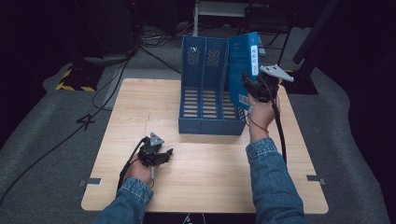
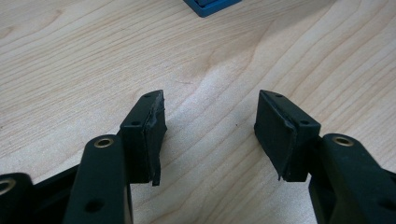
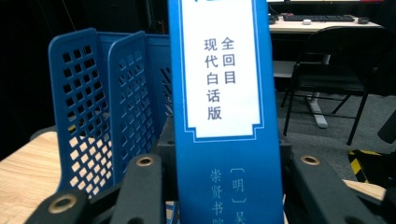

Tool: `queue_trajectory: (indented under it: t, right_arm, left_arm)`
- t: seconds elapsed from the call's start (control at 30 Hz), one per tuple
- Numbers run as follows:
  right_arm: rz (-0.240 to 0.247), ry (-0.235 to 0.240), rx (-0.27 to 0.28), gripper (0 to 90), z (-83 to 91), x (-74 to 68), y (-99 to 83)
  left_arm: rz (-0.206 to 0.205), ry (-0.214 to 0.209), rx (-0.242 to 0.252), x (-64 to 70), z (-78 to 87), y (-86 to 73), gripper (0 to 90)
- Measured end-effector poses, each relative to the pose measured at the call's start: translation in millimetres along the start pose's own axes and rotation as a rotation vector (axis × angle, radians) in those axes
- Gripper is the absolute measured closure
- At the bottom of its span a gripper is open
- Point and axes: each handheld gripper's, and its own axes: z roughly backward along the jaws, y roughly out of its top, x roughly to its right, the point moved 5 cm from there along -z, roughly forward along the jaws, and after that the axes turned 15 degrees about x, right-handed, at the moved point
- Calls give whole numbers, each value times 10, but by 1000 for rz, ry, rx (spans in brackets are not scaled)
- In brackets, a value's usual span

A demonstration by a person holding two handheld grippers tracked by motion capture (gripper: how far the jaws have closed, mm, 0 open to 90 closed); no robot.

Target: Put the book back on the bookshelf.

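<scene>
A blue book (image 1: 243, 70) is held upright by the right gripper (image 1: 254, 86), whose jaws are clamped on its spine near the lower end; in the right gripper view the spine (image 3: 224, 116), with a white label of printed characters, is seen standing between the two black jaws and pressed by both. The book is positioned at the right end of a blue file rack (image 1: 205, 88), over or within its rightmost slot; whether its lower edge rests on the rack floor cannot be told. The rack is set on the far half of a wooden table (image 1: 205, 177), its slots opened toward the near side and its perforated dividers (image 3: 84, 112) seen to the left of the book in the right gripper view. The right hand (image 1: 261, 114) is raised at the right of the rack, with a denim sleeve (image 1: 271, 182) behind it. The left gripper (image 1: 159, 156) is kept low over the near left part of the table, well apart from the rack, and its jaws are spread wide with nothing between them, bare wood being seen in the gap (image 2: 210, 140). A corner of the rack (image 2: 210, 5) is caught at the far edge of the left gripper view.
</scene>
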Motion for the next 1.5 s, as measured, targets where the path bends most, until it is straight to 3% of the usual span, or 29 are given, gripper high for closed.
queue_trajectory:
  t: [0.4, 0.63, 0.77, 0.93, 1.1, 1.5]
  right_arm:
    - [-43, 22, 1, 621, -197, -33, -297]
    - [-44, 56, 30, 617, -244, -94, -418]
    - [-29, 52, 42, 614, -264, -127, -489]
    - [-8, 40, 2, 607, -309, -169, -600]
    - [-26, 26, -93, 606, -378, -177, -789]
    - [-51, 32, -117, 573, -384, -162, -767]
  left_arm:
    - [10, -6, 4, 0, 3, -1, 433]
    - [0, -7, 0, -4, 4, -1, 434]
    - [-1, -7, -2, 0, 6, -2, 433]
    - [-1, -9, -4, 4, 8, -3, 433]
    - [-5, -11, -4, 6, 6, -3, 434]
    - [-8, -12, -4, 6, 6, -2, 434]
